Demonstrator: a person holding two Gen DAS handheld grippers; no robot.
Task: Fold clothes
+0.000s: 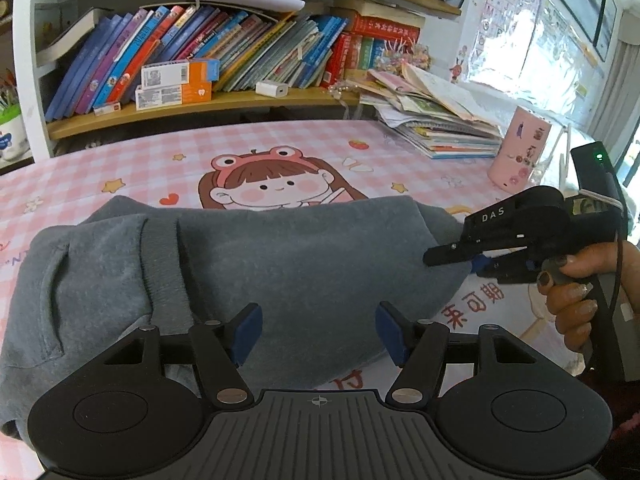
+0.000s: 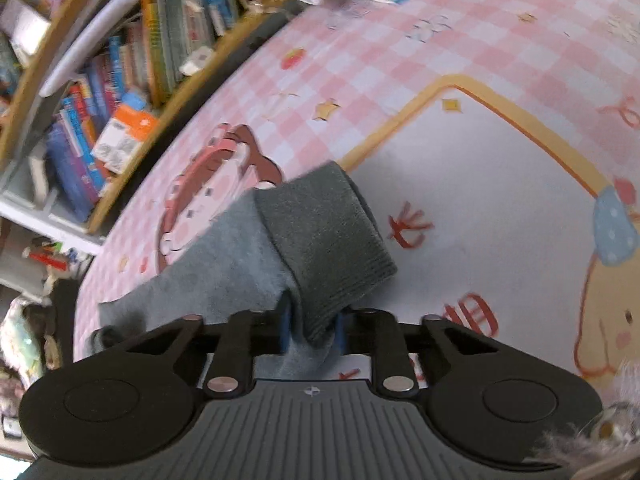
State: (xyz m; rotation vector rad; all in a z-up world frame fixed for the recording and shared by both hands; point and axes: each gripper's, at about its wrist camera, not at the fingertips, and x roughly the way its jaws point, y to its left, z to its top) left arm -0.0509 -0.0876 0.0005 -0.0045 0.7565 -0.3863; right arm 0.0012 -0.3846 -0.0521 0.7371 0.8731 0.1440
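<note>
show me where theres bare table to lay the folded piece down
Free: the pink checked strip between the grey garment and the shelf, around the cartoon girl print; and the white panel right of the cuff held in the right tongs. Crowded: the far right corner, with the paper stack and pink cup.

black grippers (image 1: 319, 330) | blue-padded fingers (image 1: 247, 330) | silver screws | "DAS" marking
</note>
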